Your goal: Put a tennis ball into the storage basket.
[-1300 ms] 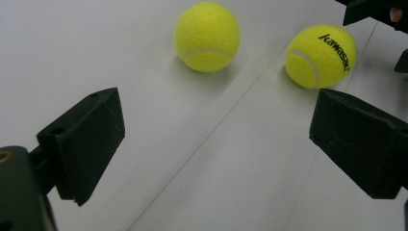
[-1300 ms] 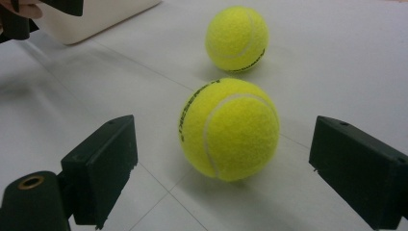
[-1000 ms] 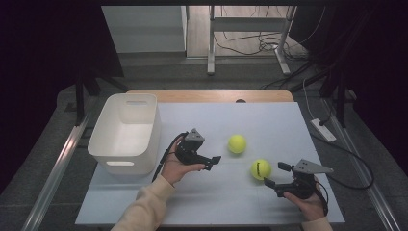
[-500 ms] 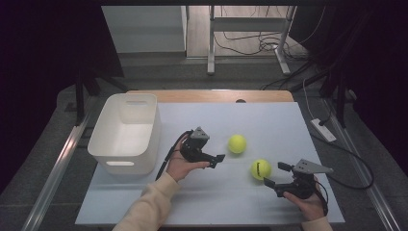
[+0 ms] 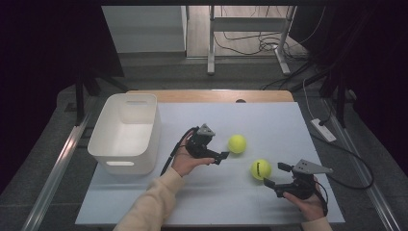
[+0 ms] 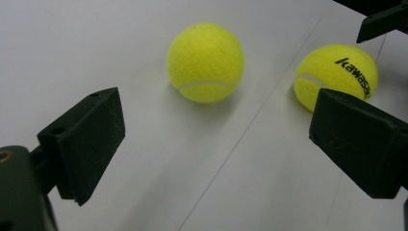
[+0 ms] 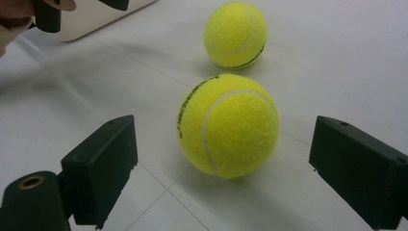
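Left tool and right tool, jaws apart; both balls loose mid-desk, bin empty — nothing done yet.

- The table takes up the middle and lower part of the high view.
- The bin stands on its left part, left of centre frame.
- The left gripper sits at centre, just right of the bin.
- One ball lies just right of that gripper.
- The second ball lies lower right of the first, near it but apart.
- The right gripper is at lower right, just beside the second ball.
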`<action>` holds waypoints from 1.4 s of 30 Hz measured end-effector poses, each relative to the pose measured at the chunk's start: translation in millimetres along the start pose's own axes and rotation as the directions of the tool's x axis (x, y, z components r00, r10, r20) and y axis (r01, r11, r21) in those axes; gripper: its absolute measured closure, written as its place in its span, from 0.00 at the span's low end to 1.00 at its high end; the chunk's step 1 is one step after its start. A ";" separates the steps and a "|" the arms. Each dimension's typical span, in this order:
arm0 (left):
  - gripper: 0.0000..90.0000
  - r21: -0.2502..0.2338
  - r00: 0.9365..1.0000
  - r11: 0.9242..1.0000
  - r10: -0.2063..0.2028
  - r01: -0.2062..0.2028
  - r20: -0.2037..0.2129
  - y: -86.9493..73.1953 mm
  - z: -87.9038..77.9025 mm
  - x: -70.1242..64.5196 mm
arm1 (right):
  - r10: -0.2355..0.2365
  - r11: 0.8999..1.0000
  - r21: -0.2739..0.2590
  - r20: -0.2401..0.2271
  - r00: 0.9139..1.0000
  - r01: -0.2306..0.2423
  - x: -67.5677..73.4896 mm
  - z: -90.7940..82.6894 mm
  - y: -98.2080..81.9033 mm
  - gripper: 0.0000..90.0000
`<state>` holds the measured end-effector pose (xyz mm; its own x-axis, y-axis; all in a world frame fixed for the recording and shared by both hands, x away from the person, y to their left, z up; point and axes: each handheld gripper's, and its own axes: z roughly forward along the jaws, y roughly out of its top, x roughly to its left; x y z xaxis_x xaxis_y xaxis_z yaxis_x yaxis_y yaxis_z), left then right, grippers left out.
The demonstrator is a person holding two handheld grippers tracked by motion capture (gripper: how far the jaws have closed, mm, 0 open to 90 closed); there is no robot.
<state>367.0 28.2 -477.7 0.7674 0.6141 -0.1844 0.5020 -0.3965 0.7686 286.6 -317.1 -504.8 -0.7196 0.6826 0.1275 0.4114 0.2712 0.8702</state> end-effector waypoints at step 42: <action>0.07 0.058 1.000 0.998 0.026 -0.026 0.006 24.7 35.4 8.1 | 0.000 1.000 0.007 0.004 1.000 0.000 -0.4 -0.6 -0.6 0.11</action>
<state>399.8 -0.8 -481.8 0.7826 0.5994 -0.1679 0.5040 -0.4518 0.7361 286.3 -317.9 -505.1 -0.7174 0.6852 0.1258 0.4154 0.2758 0.8668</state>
